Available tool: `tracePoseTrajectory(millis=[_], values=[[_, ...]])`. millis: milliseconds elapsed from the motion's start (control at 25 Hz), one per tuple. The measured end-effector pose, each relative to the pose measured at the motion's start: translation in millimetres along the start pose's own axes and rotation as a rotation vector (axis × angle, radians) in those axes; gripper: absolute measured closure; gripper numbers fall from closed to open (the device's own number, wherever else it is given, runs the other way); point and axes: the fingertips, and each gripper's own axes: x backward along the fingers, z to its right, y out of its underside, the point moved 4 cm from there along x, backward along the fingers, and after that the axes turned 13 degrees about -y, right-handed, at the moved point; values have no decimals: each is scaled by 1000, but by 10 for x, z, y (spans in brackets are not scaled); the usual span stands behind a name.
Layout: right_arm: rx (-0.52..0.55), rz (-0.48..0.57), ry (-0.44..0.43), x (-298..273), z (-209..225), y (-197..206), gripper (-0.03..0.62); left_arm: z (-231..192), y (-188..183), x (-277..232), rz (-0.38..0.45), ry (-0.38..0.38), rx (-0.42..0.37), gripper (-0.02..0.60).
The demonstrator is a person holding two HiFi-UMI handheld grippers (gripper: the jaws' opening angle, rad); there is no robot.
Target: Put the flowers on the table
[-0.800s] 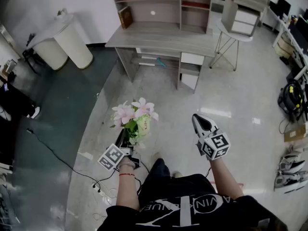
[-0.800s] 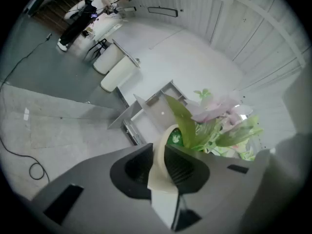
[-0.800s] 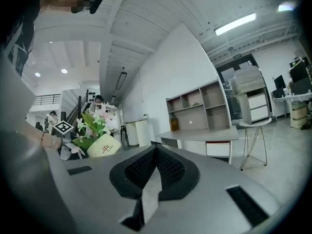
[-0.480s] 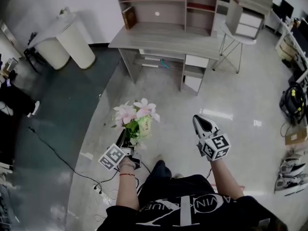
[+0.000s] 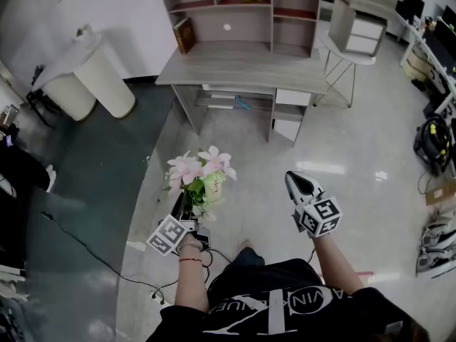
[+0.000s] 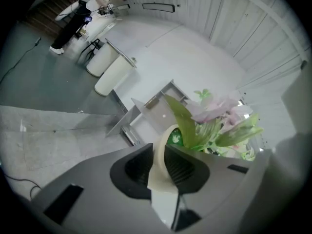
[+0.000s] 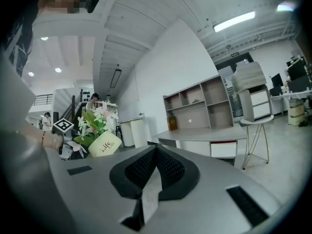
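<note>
A cream pot of pink and white flowers [image 5: 200, 177] hangs in the air over the floor, tilted forward, with my left gripper [image 5: 184, 206] shut on the pot's rim. In the left gripper view the rim of the flower pot [image 6: 160, 159] is pinched between the jaws of my left gripper [image 6: 157, 165], with leaves and blossoms beyond. My right gripper [image 5: 296, 184] is held out at the right, shut with nothing in it [image 7: 153, 165]; it sees the flower pot [image 7: 104, 144] off to its left. The grey table [image 5: 246, 65] stands ahead.
A shelf unit [image 5: 235, 9] with a book sits on the table's back. A white bin [image 5: 100, 77] stands at the left, a side table with drawers [image 5: 356, 27] at the right. Cables [image 5: 85, 237] run over the floor at my left. Equipment [image 5: 434, 144] lines the right edge.
I have stepped a little forward; the table and bin have shifted slightly in the head view. Both grippers hold the same pose, the flowers still in the left one.
</note>
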Motion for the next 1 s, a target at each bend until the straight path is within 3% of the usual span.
tracePoseTrajectory(millis=[280, 600, 1000], values=[[9, -32, 67, -235, -45, -7, 583, 81, -328, -286, 66, -10, -111, 505], [-5, -104, 65, -669, 18, -151, 583, 224, -627, -765, 34, -24, -111, 505], [-19, -94, 26, -892, 185, -37, 585, 131, -530, -852, 33, -55, -77, 505]])
